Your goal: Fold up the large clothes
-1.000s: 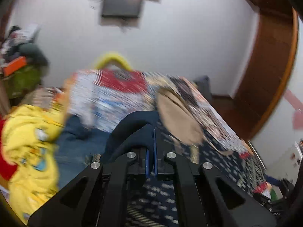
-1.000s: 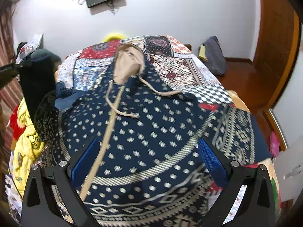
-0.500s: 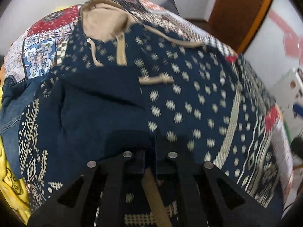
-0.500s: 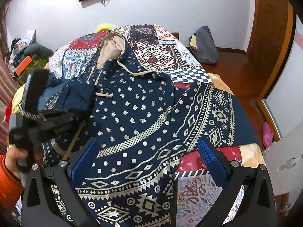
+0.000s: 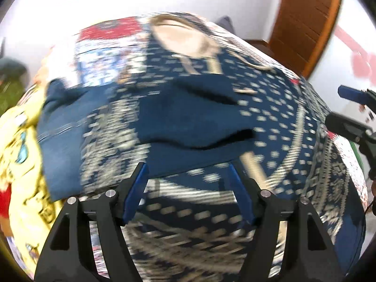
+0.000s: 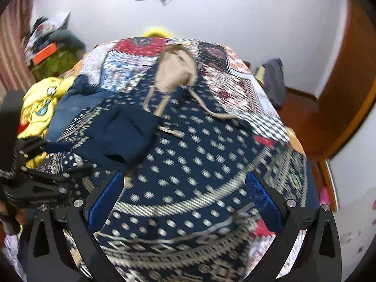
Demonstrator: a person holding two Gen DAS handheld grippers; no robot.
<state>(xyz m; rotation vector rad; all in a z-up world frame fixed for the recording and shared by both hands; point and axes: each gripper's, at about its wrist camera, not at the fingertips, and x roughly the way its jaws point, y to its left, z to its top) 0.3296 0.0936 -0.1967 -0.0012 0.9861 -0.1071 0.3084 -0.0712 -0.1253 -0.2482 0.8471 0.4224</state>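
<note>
My left gripper (image 5: 188, 185) has just been opening; its blue pads now stand apart with nothing pinched, poised over the folded-in sleeve (image 5: 188, 117). My right gripper (image 6: 181, 202) gapes wide and empty above the hem. The navy patterned hooded garment (image 6: 199, 155) lies flat on the patchwork bedspread (image 6: 237, 87), long axis running away from me, tan-lined hood (image 6: 175, 72) pointing toward the far wall, sleeve folded across its chest.
</note>
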